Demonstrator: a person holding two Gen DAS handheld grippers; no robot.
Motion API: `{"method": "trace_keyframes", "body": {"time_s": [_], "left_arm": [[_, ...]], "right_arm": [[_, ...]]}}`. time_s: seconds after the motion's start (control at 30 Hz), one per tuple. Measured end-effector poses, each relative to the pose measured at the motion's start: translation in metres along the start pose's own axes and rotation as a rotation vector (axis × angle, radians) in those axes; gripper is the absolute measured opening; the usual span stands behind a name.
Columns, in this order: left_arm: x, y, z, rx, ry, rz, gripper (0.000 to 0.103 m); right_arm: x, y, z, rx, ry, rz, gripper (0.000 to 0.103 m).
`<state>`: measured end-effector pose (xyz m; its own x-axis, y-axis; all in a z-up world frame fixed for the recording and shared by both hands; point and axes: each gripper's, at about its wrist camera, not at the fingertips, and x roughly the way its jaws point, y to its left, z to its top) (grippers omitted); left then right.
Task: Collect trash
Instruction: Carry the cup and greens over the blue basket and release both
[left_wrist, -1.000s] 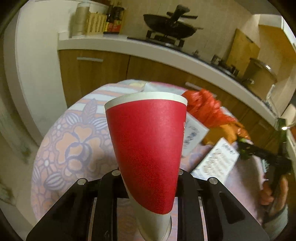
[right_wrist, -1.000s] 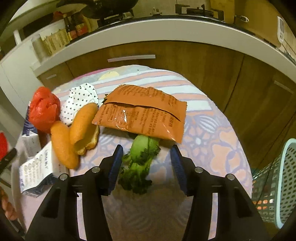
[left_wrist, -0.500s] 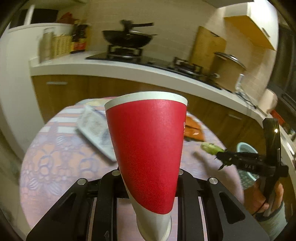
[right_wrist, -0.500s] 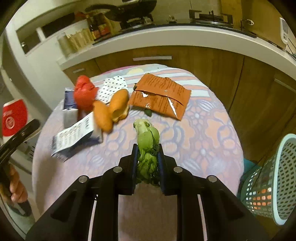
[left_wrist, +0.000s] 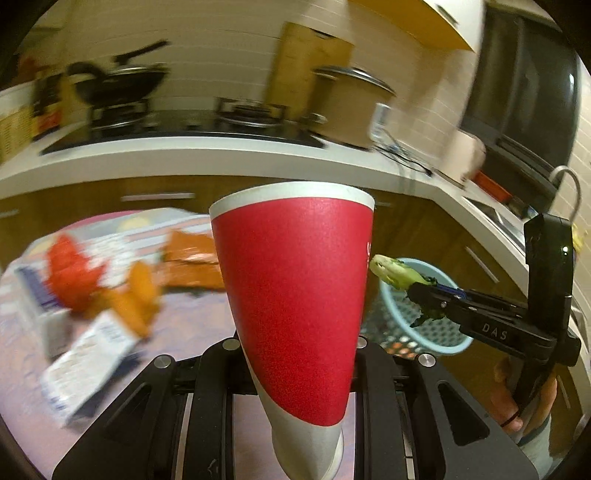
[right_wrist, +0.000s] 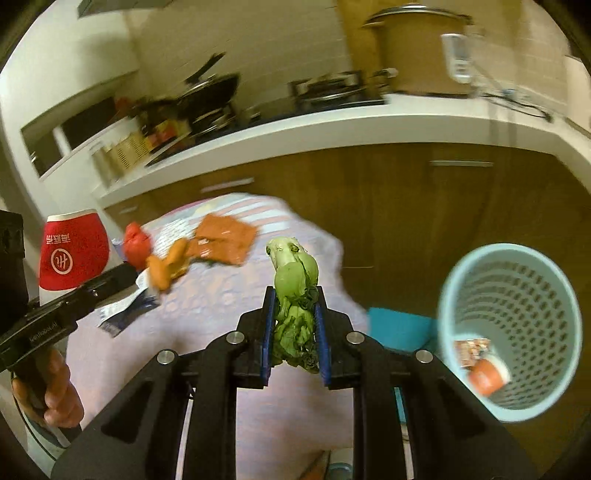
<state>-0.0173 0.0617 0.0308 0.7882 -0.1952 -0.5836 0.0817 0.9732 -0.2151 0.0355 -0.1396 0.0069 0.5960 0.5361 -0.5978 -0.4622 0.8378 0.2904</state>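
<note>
Room: a kitchen, with a white counter (right_wrist: 332, 125) over wooden cabinets, a wok and a lidded pot on it, all smeared by motion.
Table: a round table under a flowered cloth (right_wrist: 229, 295) with litter on it, namely an orange wrapper (right_wrist: 225, 240), a red crumpled bag (right_wrist: 135, 245), peel-like orange pieces and a printed carton.
Basket: a pale blue mesh basket (right_wrist: 461, 288) stands off the table's right edge, mouth up, some scraps already inside.
Red paper cup (left_wrist: 295, 295): clamped upright in the left gripper (left_wrist: 295, 343), rim away from the camera.
Vegetable stalk (right_wrist: 295, 291): pinched in the right gripper (right_wrist: 294, 325), long axis along the fingers, cut end forward.
Key relation: the basket lies right of and below the stalk; the right hand looks nearer, though blur makes that uncertain.
</note>
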Motion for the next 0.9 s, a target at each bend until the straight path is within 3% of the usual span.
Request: {"method": "trace_keyframes", "body": {"time_s": [0.27,0.57,0.9], "left_arm": [[0.073,-0.089,0.011,0.082,0.084,-0.123,0.02],[0.166,-0.162,0.0,0.149,0.221,-0.22,0.021],[0.242,-0.199,-0.023,0.18,0.361,-0.235,0.021]], "right_arm": [[-0.034,-0.088,-0.006,0.085,-0.051,-0.152,0.017],[-0.029,-0.183,-0.037,0.254,0.011,-0.282,0.017],[-0.004,-0.225,-0.061,0.312,0.111,-0.379,0.017]]}}
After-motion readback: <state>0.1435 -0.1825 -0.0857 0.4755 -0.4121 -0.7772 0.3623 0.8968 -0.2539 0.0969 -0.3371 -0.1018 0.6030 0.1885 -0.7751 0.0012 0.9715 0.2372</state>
